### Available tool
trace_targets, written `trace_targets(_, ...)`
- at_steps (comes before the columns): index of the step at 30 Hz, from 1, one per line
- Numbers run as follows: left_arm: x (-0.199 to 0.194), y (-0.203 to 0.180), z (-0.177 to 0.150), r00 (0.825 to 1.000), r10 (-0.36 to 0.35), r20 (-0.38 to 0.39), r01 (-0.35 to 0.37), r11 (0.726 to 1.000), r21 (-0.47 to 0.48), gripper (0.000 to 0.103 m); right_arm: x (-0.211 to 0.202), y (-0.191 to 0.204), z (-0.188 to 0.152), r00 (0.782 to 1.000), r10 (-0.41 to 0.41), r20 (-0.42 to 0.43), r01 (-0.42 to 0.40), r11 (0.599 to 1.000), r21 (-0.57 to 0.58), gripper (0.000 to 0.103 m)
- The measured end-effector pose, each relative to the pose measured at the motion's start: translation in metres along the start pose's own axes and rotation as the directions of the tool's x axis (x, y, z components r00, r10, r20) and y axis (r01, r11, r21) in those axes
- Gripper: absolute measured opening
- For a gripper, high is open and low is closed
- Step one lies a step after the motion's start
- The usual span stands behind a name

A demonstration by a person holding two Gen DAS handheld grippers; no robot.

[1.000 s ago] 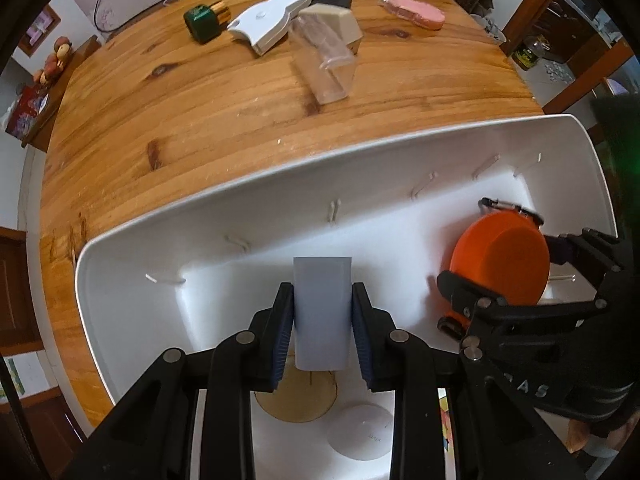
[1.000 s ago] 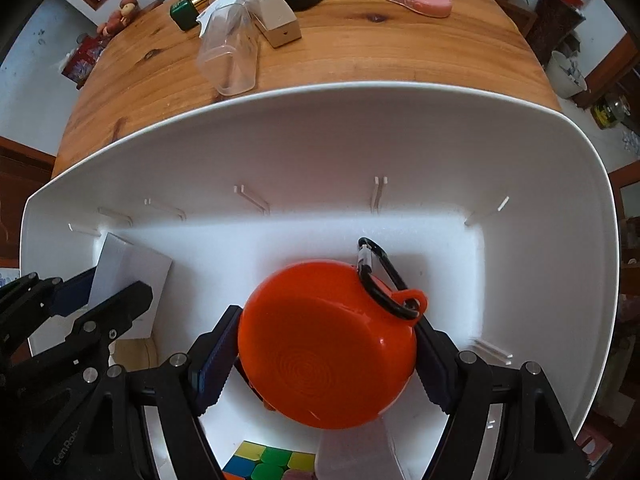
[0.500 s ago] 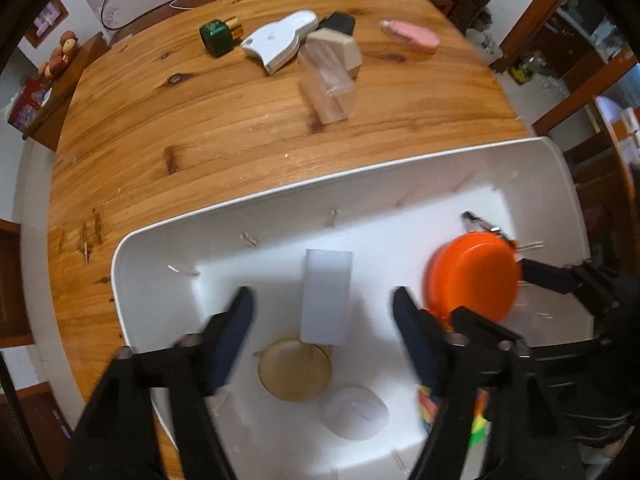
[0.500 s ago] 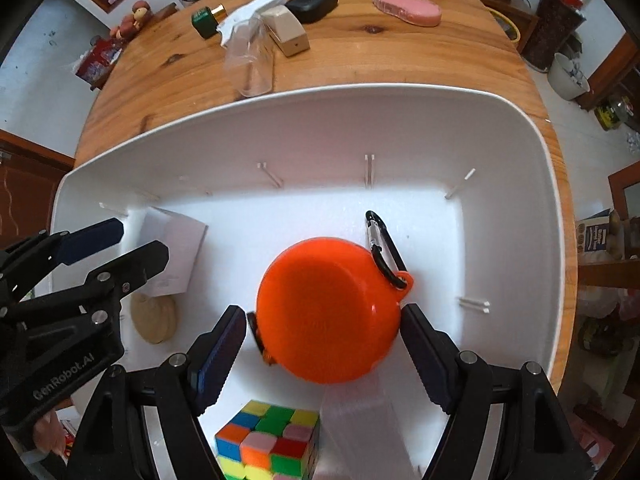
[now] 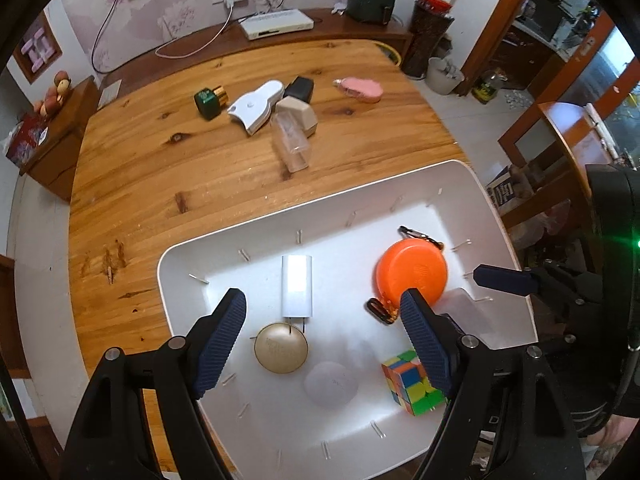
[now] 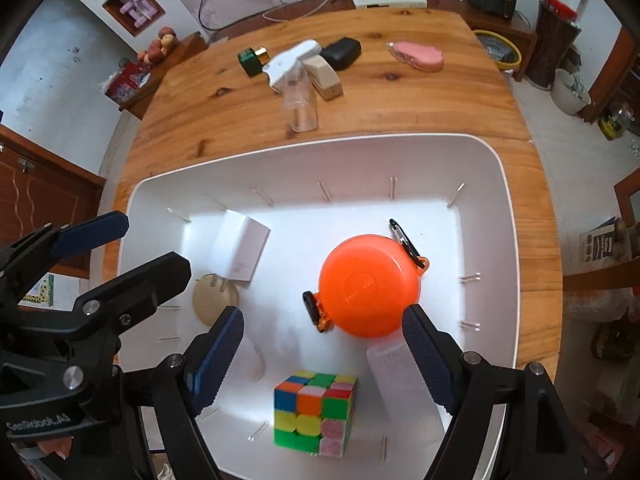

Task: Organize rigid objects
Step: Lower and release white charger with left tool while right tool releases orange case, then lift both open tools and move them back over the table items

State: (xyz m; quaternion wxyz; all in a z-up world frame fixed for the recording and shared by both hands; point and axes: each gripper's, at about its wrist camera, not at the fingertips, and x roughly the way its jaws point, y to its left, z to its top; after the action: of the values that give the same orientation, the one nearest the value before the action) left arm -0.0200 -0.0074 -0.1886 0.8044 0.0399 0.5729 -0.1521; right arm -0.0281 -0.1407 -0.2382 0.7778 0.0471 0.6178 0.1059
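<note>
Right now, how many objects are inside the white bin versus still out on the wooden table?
Inside the white bin: 6 (white charger, orange case, gold disc, cube, white puck, translucent box)
On the table: 6
Total: 12

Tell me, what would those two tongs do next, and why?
Probably reach the left tongs toward the clear bottle on the wooden table. Both tongs hang open over the white bin, and that bottle is the loose item nearest it.

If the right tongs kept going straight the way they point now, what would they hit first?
Most likely the orange bowl lying upside down in the white bin; it sits between the open right tongs, though depth is unclear.
</note>
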Motion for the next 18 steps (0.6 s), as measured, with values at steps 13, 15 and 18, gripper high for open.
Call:
trace_targets(13,-0.041,0.014,0.002,0.996,-0.028,0.088,0.031,0.999,-0.027,0.082,-0.038,0.016,-0.015,0.998,-0.013,0.066,0.014,1.0,-0.022,0.082)
trace_targets(15,-0.048,0.017,0.006,0.994,-0.032,0.105,0.035,0.999,-0.03,0.082,-0.045,0.017,-0.013,0.996,-0.014,0.083,0.016,1.0,-0.022,0.082)
trace_targets(18,-0.057,0.02,0.012,0.991,-0.028,0.131,0.032,0.999,-0.035,0.082,-0.056,0.017,-0.009,0.994,-0.009,0.107,0.011,1.0,-0.023,0.082)
